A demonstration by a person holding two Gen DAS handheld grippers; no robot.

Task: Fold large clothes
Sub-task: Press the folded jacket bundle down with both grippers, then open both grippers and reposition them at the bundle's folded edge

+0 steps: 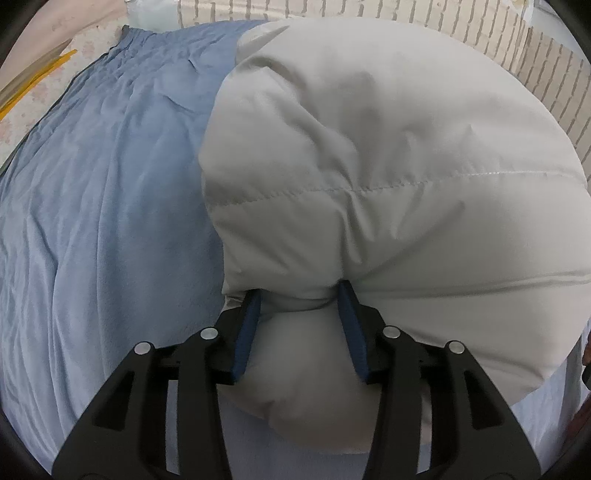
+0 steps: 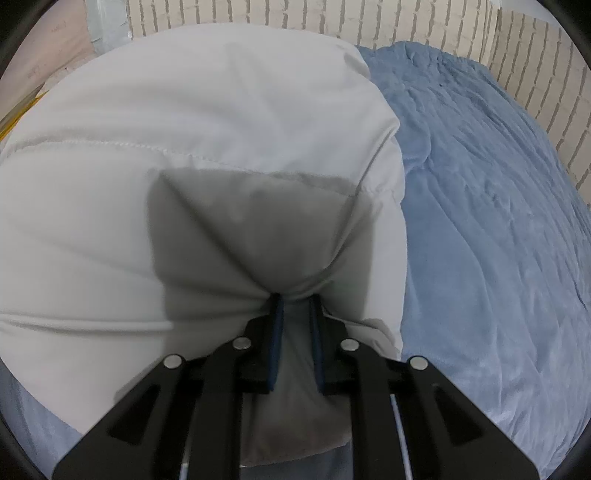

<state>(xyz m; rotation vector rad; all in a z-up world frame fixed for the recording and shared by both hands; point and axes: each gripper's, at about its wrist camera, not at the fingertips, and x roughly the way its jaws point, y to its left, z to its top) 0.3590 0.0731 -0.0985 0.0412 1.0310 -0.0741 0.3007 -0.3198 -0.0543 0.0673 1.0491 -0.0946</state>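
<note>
both tools, left tool [image 1: 301, 295] and right tool [image 2: 295, 301], pinched the white padded jacket [image 1: 388, 155] (over a blue blanket [image 1: 103, 192]) to control its fold.

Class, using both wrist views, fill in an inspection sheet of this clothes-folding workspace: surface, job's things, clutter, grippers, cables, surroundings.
Surface: blue bedsheet, wrinkled, covering a bed.
Job's things: white quilted puffer jacket, bulky, lying on the sheet, stitched seams showing.
Clutter: yellow strips on the floor at the far left edge; what they are cannot be told.
Grippers: left gripper has a thick bunch of jacket between its pads, which press into it; right gripper is pinched nearly shut on a thin fold of the jacket.
Cables: nothing seen.
Surroundings: pale brick-pattern wall behind the bed; speckled floor beside it.
</note>
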